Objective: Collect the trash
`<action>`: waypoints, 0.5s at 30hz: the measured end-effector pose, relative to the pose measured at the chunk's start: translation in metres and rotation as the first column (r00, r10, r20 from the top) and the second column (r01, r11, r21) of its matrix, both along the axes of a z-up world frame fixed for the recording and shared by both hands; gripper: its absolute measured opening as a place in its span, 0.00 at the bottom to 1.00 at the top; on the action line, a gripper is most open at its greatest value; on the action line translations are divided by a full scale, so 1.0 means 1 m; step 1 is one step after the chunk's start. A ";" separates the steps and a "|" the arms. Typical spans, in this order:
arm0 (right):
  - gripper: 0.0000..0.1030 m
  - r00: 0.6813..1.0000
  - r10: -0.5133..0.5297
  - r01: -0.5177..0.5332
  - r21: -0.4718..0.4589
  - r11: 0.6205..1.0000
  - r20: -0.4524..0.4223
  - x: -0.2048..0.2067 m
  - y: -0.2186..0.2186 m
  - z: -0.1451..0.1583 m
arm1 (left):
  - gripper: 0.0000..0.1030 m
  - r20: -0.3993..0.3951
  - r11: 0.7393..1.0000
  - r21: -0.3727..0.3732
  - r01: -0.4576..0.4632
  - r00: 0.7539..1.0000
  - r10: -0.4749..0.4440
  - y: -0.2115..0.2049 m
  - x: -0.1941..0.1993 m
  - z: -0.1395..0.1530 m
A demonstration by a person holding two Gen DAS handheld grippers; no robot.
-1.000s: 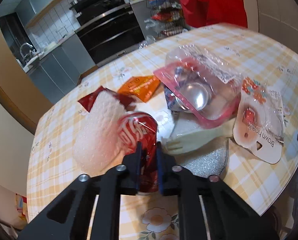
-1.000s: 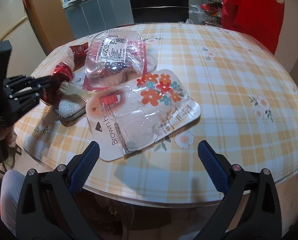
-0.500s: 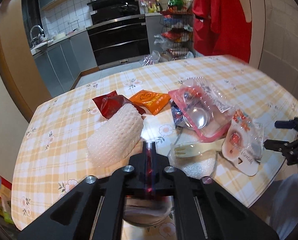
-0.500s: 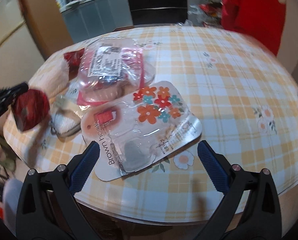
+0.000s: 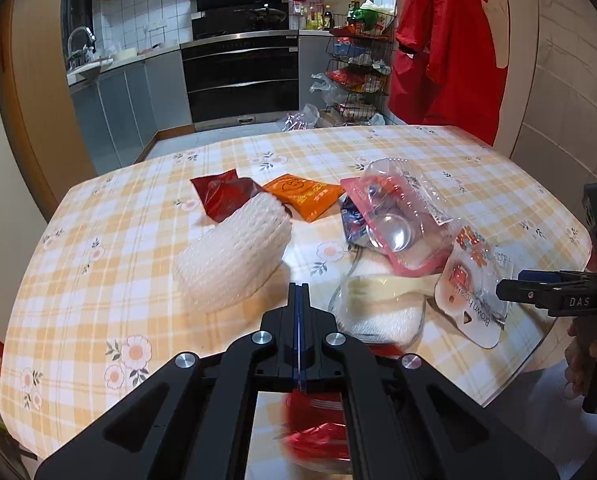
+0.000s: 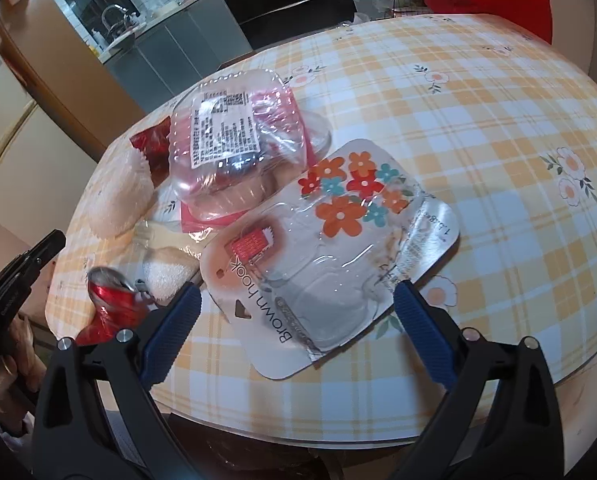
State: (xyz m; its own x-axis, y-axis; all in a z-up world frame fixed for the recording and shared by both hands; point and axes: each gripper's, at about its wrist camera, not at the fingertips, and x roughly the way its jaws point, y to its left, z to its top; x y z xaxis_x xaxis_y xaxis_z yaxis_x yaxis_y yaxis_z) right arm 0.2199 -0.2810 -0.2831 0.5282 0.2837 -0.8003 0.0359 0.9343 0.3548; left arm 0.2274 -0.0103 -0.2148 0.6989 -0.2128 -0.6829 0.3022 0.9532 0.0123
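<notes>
Red crushed can (image 6: 112,308) hangs pinched in the left hand-held gripper (image 5: 299,300) off the tabletop's (image 6: 478,128) near edge; right hand-held gripper (image 6: 294,320) gapes wide, empty, over the hook package (image 6: 330,256).

Bright indoor light — fisheye edges (some blur)

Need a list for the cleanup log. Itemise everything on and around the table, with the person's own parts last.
foam net sleeve: 1, white, table's left part
snack packets: 2, dark red and orange, behind the sleeve
clear box: 1, pink-lined, mid-table
hook card: 1, white with flowers, near edge
plastic fork: 1, cream, on a white pad
crushed can: 1, red, in the left gripper
table: 1, yellow check cloth
left gripper: shut on the can
right gripper: open, over the hook card
</notes>
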 end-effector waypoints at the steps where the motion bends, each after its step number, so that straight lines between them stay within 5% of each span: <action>1: 0.92 1.000 -0.001 0.001 -0.001 1.000 -0.002 0.000 0.000 -0.001 | 0.00 -0.005 1.000 -0.005 -0.005 1.000 0.005 0.003 0.000 -0.001; 7: 0.92 1.000 0.003 -0.003 -0.022 1.000 -0.013 -0.007 0.000 -0.006 | 0.02 -0.078 0.997 -0.079 0.027 0.996 -0.034 0.015 -0.010 -0.009; 13: 0.92 1.000 0.003 -0.003 -0.011 1.000 -0.001 -0.014 -0.003 -0.003 | 0.44 -0.176 0.976 -0.214 0.045 0.981 -0.084 0.024 -0.030 -0.017; 15: 0.92 1.000 0.009 -0.009 -0.012 1.000 0.002 -0.015 -0.002 -0.001 | 0.58 -0.199 0.976 -0.209 0.056 0.975 -0.098 0.020 -0.038 -0.023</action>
